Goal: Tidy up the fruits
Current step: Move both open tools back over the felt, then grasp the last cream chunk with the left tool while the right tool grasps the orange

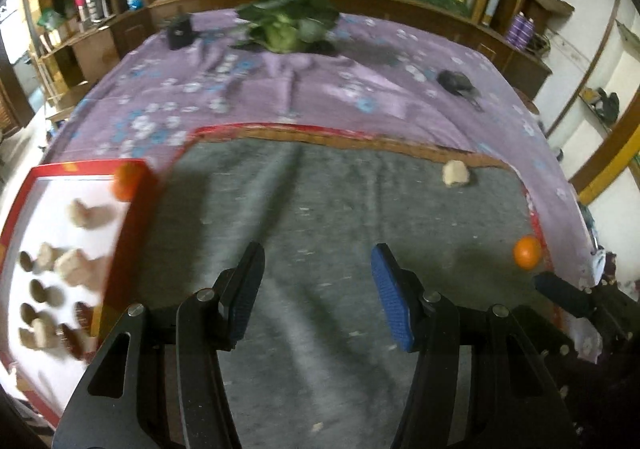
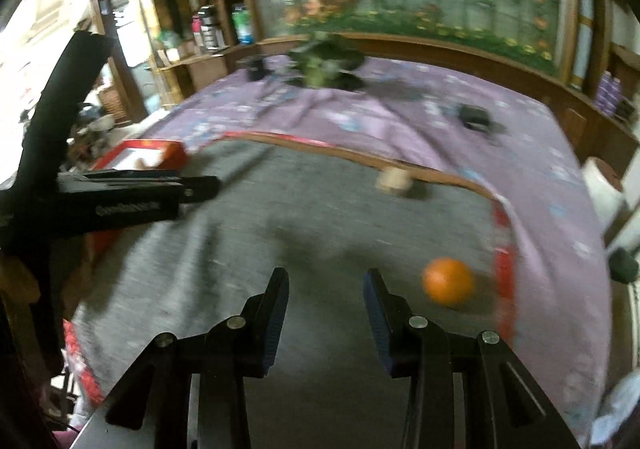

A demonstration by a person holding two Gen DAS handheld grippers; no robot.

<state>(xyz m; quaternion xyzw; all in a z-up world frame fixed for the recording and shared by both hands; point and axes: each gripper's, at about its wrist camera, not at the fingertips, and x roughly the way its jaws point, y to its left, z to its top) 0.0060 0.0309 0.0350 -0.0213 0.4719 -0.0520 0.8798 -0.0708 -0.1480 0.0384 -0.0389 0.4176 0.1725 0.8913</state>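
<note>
A red-rimmed white box (image 1: 132, 225) sits at the left and holds an orange (image 1: 127, 181), several beige fruits (image 1: 86, 213) and several brown ones. A loose orange (image 1: 527, 251) lies on the grey mat at the right; it also shows in the right wrist view (image 2: 449, 281). A beige fruit (image 1: 455, 173) lies near the mat's far edge, seen too in the right wrist view (image 2: 394, 179). My left gripper (image 1: 318, 261) is open and empty over the mat, just right of the box. My right gripper (image 2: 326, 283) is open and empty, with the orange just to its right.
A grey mat (image 1: 320, 209) covers a red board on a purple flowered cloth (image 1: 280, 89). A potted plant (image 1: 286, 19), a black box (image 1: 179, 32) and a dark object (image 1: 456, 81) stand farther back. Wooden shelves with bottles line the back.
</note>
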